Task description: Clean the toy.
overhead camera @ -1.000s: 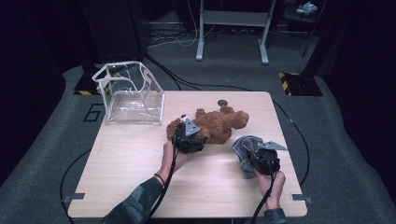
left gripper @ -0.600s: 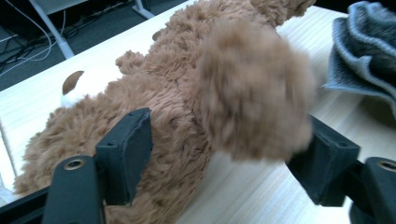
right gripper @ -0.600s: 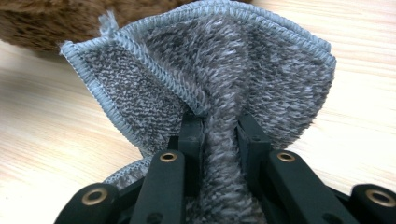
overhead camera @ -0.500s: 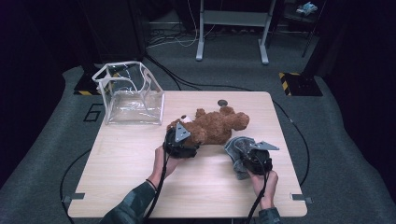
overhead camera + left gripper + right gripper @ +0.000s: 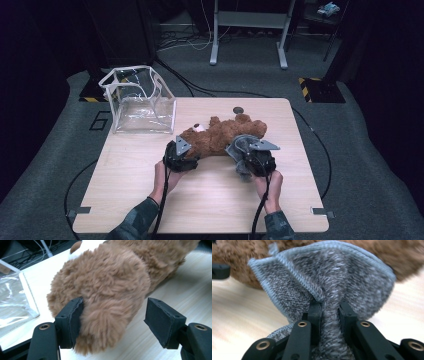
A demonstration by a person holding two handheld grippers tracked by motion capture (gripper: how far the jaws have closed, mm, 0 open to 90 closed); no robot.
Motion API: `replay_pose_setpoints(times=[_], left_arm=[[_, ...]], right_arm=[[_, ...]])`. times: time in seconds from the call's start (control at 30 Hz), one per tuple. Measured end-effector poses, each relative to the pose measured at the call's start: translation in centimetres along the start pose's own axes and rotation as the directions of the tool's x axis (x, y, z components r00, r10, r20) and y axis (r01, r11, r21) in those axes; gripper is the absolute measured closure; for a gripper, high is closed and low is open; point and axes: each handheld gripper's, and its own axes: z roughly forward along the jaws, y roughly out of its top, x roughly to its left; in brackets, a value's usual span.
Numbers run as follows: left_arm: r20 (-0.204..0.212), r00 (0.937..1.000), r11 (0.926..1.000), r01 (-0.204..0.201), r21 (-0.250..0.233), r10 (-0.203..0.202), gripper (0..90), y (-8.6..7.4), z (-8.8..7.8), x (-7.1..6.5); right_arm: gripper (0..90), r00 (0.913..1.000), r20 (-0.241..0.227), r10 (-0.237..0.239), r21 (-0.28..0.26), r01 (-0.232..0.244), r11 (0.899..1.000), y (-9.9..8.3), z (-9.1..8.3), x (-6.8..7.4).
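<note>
My left gripper [image 5: 113,322], jaws just closing, straddles the teddy bear [image 5: 220,136] unclamped; my right gripper [image 5: 329,312], now nearer it mid-table [image 5: 210,200], pinches the grey cloth [image 5: 337,277].

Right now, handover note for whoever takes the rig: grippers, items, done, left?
Left gripper: jaws open around a limb of the brown teddy bear, one pad touching fur, not clamped; they have just been closing.
Right gripper: shut on the grey knit cloth, held against the bear.
Bear lies mid-table; clear bag stands open at the far left.
Done: cloth picked up.
Left: probably grip the bear and put the cloth on it.
</note>
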Motion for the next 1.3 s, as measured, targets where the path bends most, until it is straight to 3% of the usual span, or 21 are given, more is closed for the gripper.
replay_pose_setpoints(times=[0.27,0.47,0.57,0.67,0.8,0.9,0.97,1.0,1.07,1.17,1.3], left_arm=[[-0.014,0.9992,0.9993,-0.037,0.002,0.037,30.0,0.5,0.6,0.0],[-0.056,0.9978,0.9993,-0.035,0.011,0.036,45.6,0.3,1.2,0.8],[-0.045,0.9985,0.9994,-0.030,0.014,0.031,53.9,0.1,1.1,1.2],[-0.044,0.9983,0.9992,-0.038,0.015,0.038,59.3,0.0,1.0,1.4],[-0.043,0.9985,0.9993,-0.035,0.009,0.035,64.8,-0.2,1.1,1.5],[-0.035,0.9989,0.9995,-0.031,0.012,0.031,67.0,-0.2,1.2,1.7],[-0.034,0.9990,0.9996,-0.029,0.007,0.029,67.9,-0.3,1.2,1.7],[-0.033,0.9991,0.9996,-0.027,0.007,0.028,68.1,-0.3,1.2,1.8],[-0.023,0.9994,0.9996,-0.026,0.011,0.026,68.7,-0.4,1.2,1.8],[-0.017,0.9995,0.9995,-0.028,0.011,0.028,69.2,-0.4,1.3,1.9],[-0.014,0.9995,0.9995,-0.029,0.009,0.029,69.6,-0.4,1.3,2.0]], right_arm=[[75.2,0.9971,-0.012,-0.075,-0.039,0.075,0.996,3.2,1.5,1.9],[75.2,0.9902,-0.024,-0.138,-0.029,0.137,0.990,5.0,3.2,3.4],[75.4,0.9926,-0.007,-0.121,0.007,0.121,0.993,5.3,4.4,3.3],[75.6,0.9972,0.011,-0.074,0.027,0.074,0.997,5.2,4.9,2.7],[75.8,0.9959,0.056,-0.072,0.033,0.070,0.997,5.1,4.4,1.7],[75.9,0.9929,0.112,-0.042,0.040,0.038,0.998,4.8,3.9,0.6],[75.9,0.9929,0.115,-0.029,0.039,0.025,0.999,4.7,3.8,0.0],[75.9,0.9891,0.147,0.000,0.033,-0.005,0.999,4.4,3.3,-0.9],[75.9,0.9876,0.157,0.011,0.025,-0.015,1.000,4.2,2.9,-1.4],[75.8,0.9898,0.143,0.006,0.008,-0.007,1.000,4.2,2.4,-1.4],[75.8,0.9964,0.066,-0.053,-0.019,0.055,0.998,5.0,2.5,0.6]])
